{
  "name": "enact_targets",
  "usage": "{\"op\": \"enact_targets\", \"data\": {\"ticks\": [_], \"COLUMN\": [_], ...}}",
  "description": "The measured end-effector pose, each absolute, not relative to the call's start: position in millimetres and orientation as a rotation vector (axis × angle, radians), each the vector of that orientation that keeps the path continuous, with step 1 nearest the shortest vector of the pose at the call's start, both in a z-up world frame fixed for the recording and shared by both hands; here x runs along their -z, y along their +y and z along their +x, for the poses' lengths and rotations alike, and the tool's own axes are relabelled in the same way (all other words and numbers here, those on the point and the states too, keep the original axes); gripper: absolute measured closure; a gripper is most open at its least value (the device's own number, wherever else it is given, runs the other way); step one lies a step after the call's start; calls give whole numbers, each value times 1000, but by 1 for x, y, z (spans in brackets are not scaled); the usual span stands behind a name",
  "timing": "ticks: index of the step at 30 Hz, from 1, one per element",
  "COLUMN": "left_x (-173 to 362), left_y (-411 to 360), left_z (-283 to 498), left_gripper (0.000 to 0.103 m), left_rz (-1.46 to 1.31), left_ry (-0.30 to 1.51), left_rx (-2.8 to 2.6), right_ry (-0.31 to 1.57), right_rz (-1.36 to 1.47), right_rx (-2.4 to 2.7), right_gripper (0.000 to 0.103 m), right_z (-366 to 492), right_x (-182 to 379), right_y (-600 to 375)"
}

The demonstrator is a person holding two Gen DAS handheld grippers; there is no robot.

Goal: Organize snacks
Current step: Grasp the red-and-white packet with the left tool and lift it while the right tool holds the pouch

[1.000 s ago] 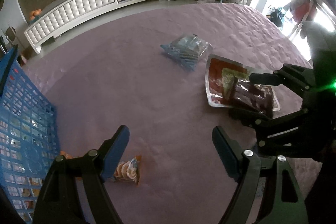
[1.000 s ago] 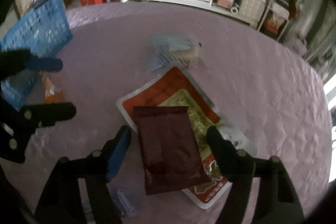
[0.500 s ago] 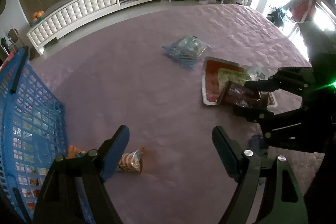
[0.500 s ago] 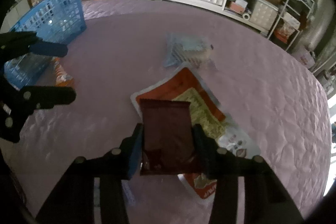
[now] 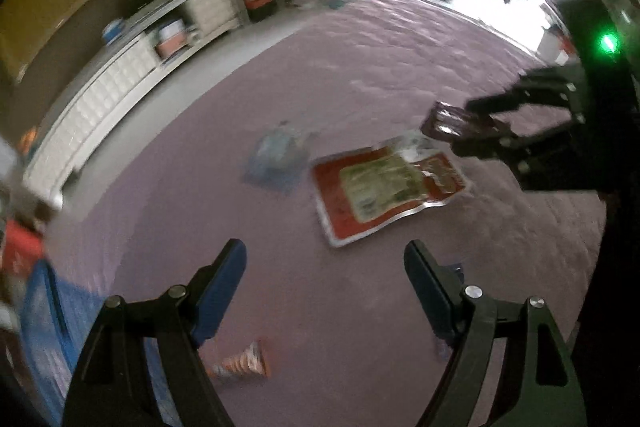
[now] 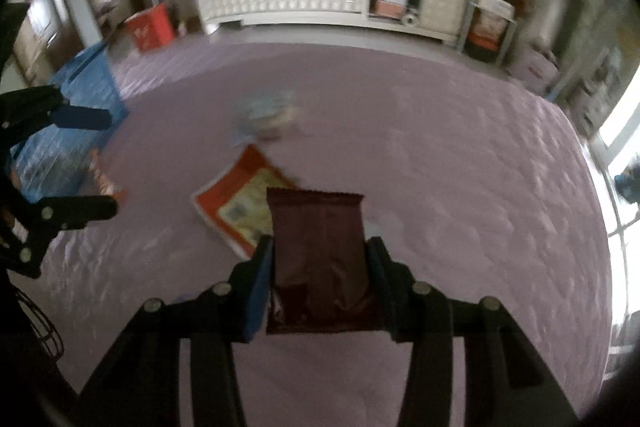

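Open purple quilted bedspread (image 6: 460, 155) right and far. Obstacles: flat red-and-silver foil packet (image 5: 384, 187) centre, clear blue plastic bag (image 5: 276, 159) beyond it, blue plastic basket (image 6: 76, 131) at left edge.

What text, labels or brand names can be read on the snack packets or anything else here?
None is readable.
Red and yellow packet: printing on its pale panel, too blurred to read.
Dark maroon packet, held in the right gripper: no lettering visible.
Small orange packet: blurred.
Clear bluish bag: blurred.
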State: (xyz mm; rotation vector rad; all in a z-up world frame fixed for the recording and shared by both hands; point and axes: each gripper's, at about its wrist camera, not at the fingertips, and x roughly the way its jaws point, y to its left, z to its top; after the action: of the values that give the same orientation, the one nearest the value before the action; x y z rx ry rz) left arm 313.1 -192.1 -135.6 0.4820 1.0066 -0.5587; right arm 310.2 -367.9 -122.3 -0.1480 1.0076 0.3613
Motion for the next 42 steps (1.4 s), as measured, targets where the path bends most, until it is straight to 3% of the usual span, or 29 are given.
{"op": "enact_targets", "data": {"ticks": [16,42], "left_x": [195,222], "left_y": [-278,-302], "left_z": [322,386], "left_gripper": [24,24], "left_rz": [964,981], "left_ry": [989,1045], "left_rx": [915,1110], "right_ry": [1057,1105], "right_rz": [-104,-80], "right_rx": [-332,-263], "right_gripper": [52,52], "right_z": [314,327], "right_x": [137,148], "right_y": [-389,-384]}}
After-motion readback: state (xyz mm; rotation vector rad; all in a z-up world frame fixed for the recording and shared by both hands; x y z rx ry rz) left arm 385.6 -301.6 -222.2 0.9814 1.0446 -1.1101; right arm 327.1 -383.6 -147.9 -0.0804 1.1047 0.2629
